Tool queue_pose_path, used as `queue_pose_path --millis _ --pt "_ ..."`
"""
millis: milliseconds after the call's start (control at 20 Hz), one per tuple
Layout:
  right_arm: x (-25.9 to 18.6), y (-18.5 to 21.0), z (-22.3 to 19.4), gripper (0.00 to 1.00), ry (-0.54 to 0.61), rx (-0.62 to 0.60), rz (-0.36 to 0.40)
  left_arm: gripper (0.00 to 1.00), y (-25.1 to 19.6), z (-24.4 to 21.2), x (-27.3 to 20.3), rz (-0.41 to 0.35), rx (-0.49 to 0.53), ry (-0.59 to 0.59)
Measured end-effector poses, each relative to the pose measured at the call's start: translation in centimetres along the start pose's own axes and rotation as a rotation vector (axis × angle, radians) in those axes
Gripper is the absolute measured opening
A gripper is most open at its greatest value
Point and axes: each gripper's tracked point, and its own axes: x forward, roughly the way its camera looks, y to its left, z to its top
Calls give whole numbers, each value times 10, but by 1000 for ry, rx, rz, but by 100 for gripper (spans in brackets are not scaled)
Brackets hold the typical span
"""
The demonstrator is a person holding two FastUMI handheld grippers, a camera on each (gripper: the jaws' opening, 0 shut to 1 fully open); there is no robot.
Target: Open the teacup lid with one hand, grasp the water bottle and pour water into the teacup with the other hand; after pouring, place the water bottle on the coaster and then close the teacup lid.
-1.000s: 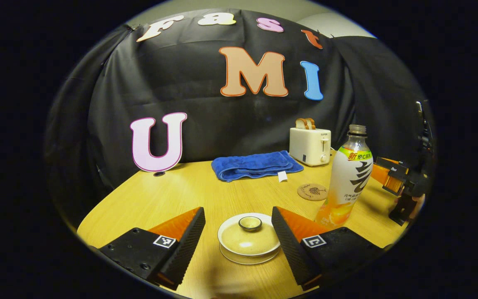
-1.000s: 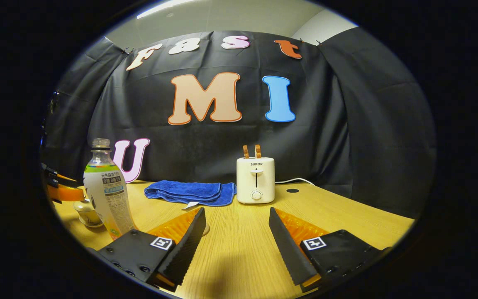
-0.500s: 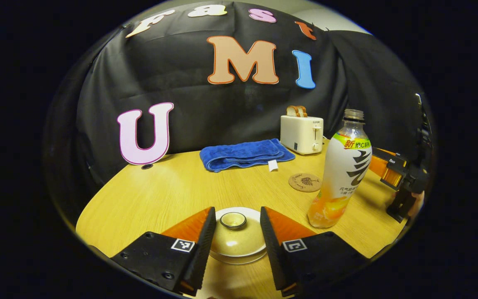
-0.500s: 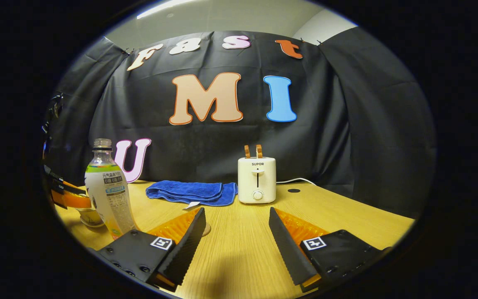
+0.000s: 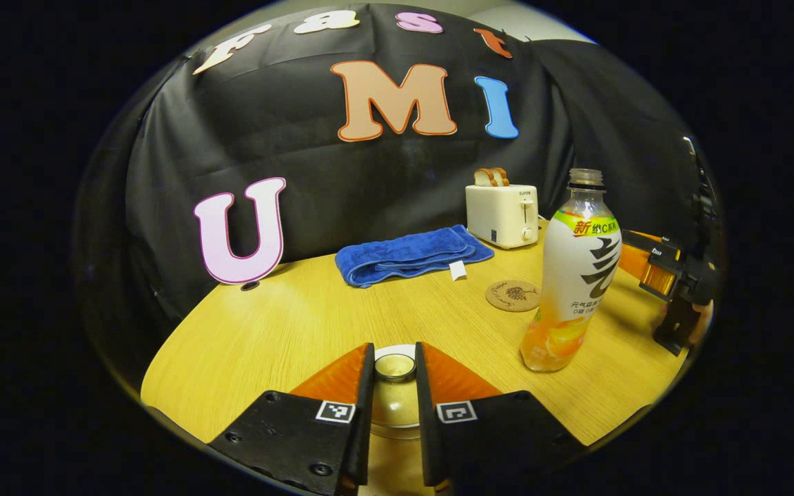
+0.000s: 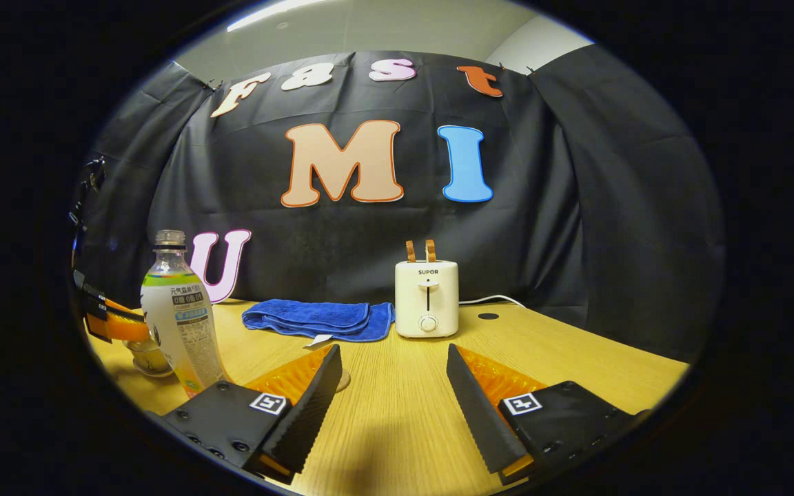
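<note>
While the lid [image 5: 394, 386] sits on the teacup [image 6: 147, 358], the task has barely begun: nothing is lifted, nothing poured. Taking the bottle [image 5: 573, 275] as landmark, the teacup stands on the table [image 5: 287, 324] just to its left in the left gripper view. There the left gripper [image 5: 394, 365] has its fingers drawn close on either side of the lid's knob [image 5: 394, 366]. They look to be touching it or nearly so, but I cannot tell whether they press on it.

Upright, uncapped and untouched, the bottle stands with the coaster [image 5: 513, 295] bare just behind it. The right gripper [image 6: 391, 386] hovers over the table well to the bottle's right in its own view, fingers wide apart and holding nothing. Beyond the bottle lie a towel [image 6: 318, 319] and a toaster [image 6: 426, 297].

Left to do, I judge: lift the lid, grasp the bottle, pour, set it on the coaster, re-cover the cup.
</note>
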Motion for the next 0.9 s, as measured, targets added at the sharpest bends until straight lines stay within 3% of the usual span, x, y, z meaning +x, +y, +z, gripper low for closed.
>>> queue_pose_path --millis 300,700,900 --pt "0 0 0 96 0 0 0 21 1 2 1 8 -5 -27" --pt "1 3 -1 97 5 12 21 21 16 26 -14 60 -9 -129" --pt "-1 4 -4 97 35 85 47 21 25 36 -28 90 -24 -184"
